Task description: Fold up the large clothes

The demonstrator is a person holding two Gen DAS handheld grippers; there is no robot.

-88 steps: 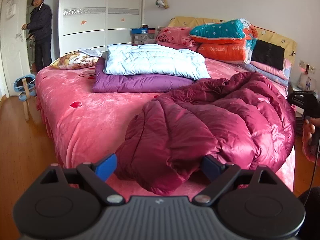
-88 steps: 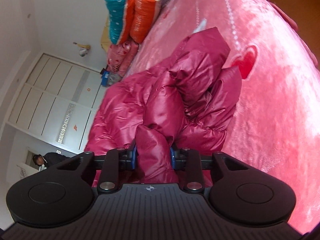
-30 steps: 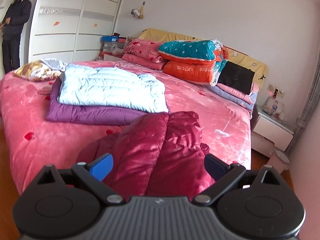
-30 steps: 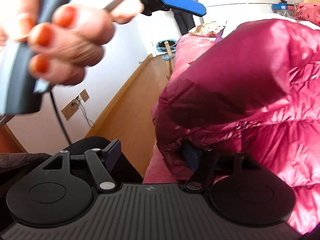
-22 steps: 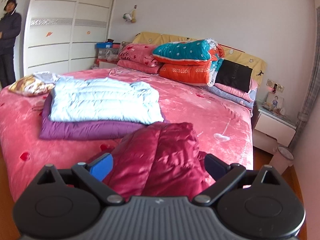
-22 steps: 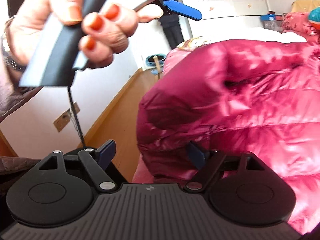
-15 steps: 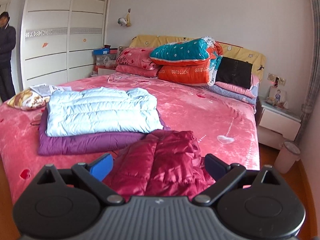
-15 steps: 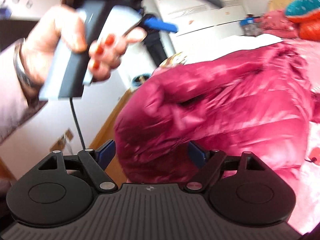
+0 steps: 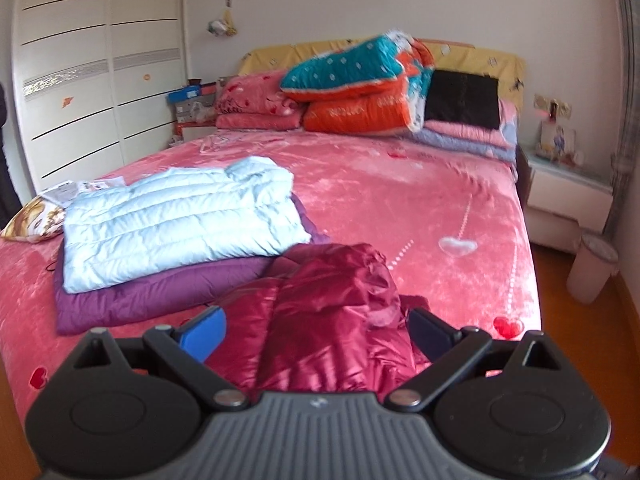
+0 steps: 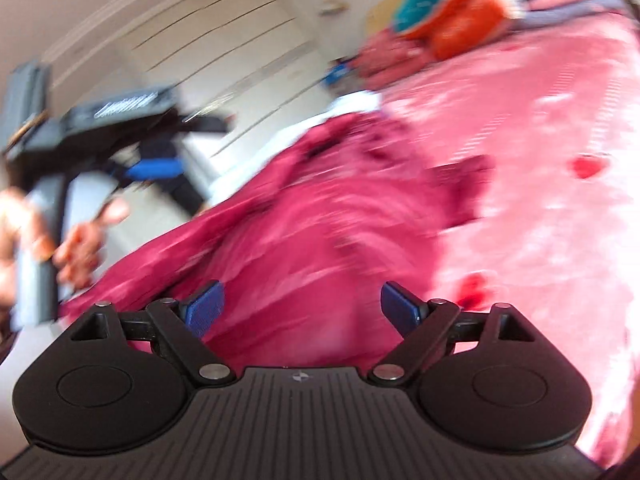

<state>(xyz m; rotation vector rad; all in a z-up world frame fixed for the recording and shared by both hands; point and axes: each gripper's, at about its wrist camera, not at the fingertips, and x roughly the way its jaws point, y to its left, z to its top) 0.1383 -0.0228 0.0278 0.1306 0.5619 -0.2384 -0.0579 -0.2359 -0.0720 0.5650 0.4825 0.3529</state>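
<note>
From the left wrist we look up the pink bed [image 9: 400, 184] from its foot toward the headboard, tilted slightly downward. From the right wrist, rolled and blurred, we sit close over the same bed's foot. Both views share the maroon jacket [image 9: 332, 320] [image 10: 320, 240] and the wardrobe beyond the bed.

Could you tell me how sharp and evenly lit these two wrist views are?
Left wrist view: mostly sharp, soft daylight, the red jacket readable, fisheye bending the wardrobe. Right wrist view: heavy motion smear over the jacket and bed cover, which washes out bright at the right edge.
</note>
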